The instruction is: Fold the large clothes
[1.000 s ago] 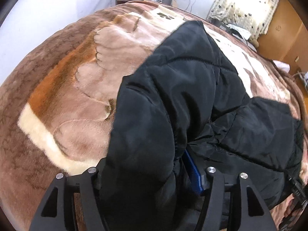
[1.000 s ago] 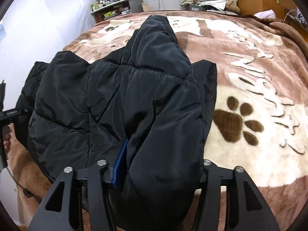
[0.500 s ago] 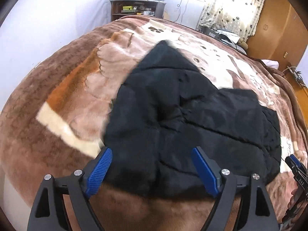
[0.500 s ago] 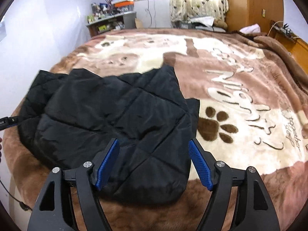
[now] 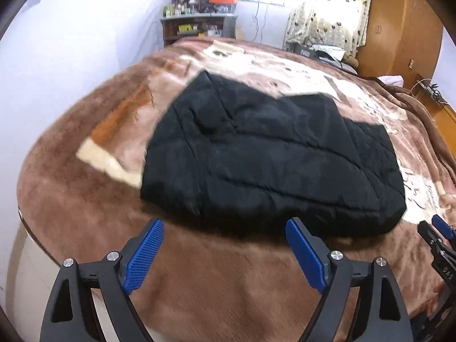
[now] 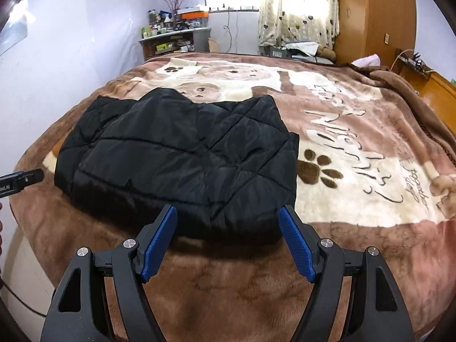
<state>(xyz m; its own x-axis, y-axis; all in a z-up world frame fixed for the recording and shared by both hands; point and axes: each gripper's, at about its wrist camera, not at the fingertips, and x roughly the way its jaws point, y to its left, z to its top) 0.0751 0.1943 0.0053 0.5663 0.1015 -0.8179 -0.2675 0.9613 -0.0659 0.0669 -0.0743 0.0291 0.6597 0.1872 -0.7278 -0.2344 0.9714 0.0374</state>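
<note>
A black quilted jacket (image 5: 270,156) lies folded into a compact bundle on the brown paw-print blanket (image 5: 228,285) of a bed. My left gripper (image 5: 223,223) hovers above the blanket just short of the jacket's near edge, its jaws opening, with nothing between the blue pads. In the right wrist view the jacket (image 6: 185,165) lies ahead and to the left. My right gripper (image 6: 228,209) stands open above its near edge and holds nothing. Each gripper's tip shows at the edge of the other's view: the right one (image 5: 439,236), the left one (image 6: 22,182).
The blanket (image 6: 356,171) spreads wide to the right of the jacket. The bed's near left corner drops off beside a white wall. A cluttered shelf (image 6: 173,40), a curtained window (image 6: 296,8) and a wooden wardrobe (image 6: 370,14) stand beyond the bed.
Both grippers let go of the jacket folds they were shut on, opened, and drew back and up. The jacket dropped flat onto the blanket as a folded bundle.
</note>
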